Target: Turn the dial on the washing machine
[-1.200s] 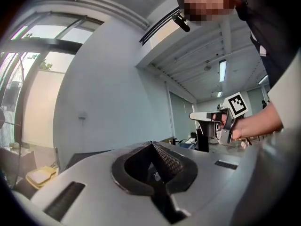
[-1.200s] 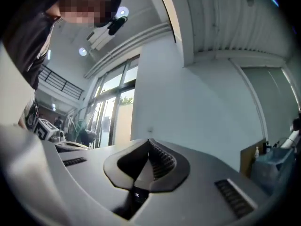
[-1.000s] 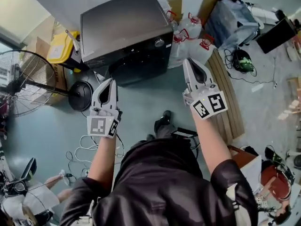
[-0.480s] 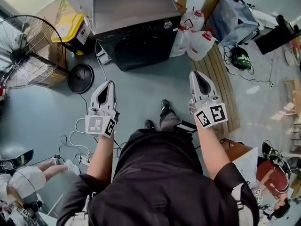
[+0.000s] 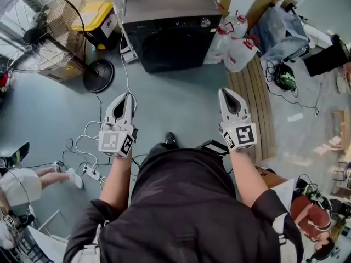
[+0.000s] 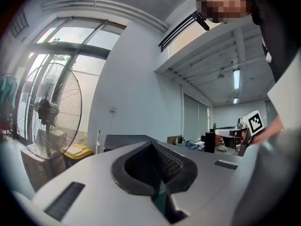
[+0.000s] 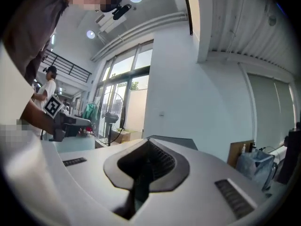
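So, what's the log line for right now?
left gripper: shut, empty | right gripper: shut, empty | washing machine dial: untouched, farther ahead

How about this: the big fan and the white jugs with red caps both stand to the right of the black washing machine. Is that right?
Not quite. The fan stands to the left of the washing machine, past the yellow bin. Only the white jugs with red caps stand to its right. The head view shows it.
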### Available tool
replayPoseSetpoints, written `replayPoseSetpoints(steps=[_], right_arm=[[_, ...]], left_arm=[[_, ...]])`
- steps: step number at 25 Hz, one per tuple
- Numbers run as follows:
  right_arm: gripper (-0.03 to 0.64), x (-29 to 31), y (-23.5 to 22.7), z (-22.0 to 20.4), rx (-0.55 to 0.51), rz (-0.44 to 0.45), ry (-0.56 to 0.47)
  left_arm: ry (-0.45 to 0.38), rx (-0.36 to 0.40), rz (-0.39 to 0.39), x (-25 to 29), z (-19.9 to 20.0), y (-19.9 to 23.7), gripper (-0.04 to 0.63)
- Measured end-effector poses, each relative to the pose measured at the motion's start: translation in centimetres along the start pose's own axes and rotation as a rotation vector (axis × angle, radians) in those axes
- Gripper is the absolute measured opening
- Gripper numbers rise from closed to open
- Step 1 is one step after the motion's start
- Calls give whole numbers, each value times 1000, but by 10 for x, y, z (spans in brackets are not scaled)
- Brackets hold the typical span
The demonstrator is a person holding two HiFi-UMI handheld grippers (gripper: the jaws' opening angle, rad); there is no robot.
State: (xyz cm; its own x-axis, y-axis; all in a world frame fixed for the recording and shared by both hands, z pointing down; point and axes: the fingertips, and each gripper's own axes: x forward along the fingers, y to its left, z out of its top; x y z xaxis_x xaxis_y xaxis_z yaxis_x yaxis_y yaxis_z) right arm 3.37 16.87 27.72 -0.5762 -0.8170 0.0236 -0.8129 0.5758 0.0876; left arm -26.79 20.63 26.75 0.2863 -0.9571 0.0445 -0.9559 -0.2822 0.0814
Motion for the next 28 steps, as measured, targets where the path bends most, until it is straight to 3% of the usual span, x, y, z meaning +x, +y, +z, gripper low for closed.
replayPoseSetpoints(steps=[2, 5, 10, 14, 19, 22, 28], right_arm=[[21, -13, 3, -2, 27, 18, -7], [21, -41, 12, -7, -14, 61, 8], [21, -95, 0, -12, 4, 60, -16], [21, -136, -10, -28, 37, 58, 57], [21, -171, -18, -49, 50, 89, 63], [21, -175, -12, -60, 63, 105, 32], [20, -167, -1, -57, 79, 70, 66]], left_arm=[[-2, 3, 12, -12, 4, -14, 15], [3, 1, 13, -24, 2, -47, 15], [36, -60, 20, -43, -29, -105, 15], [34, -47, 65, -66, -32, -136, 15], [57, -20, 98, -91, -34, -165, 15], [40, -7, 74, -96, -34, -173, 14], [39, -34, -23, -86, -31, -174, 14]])
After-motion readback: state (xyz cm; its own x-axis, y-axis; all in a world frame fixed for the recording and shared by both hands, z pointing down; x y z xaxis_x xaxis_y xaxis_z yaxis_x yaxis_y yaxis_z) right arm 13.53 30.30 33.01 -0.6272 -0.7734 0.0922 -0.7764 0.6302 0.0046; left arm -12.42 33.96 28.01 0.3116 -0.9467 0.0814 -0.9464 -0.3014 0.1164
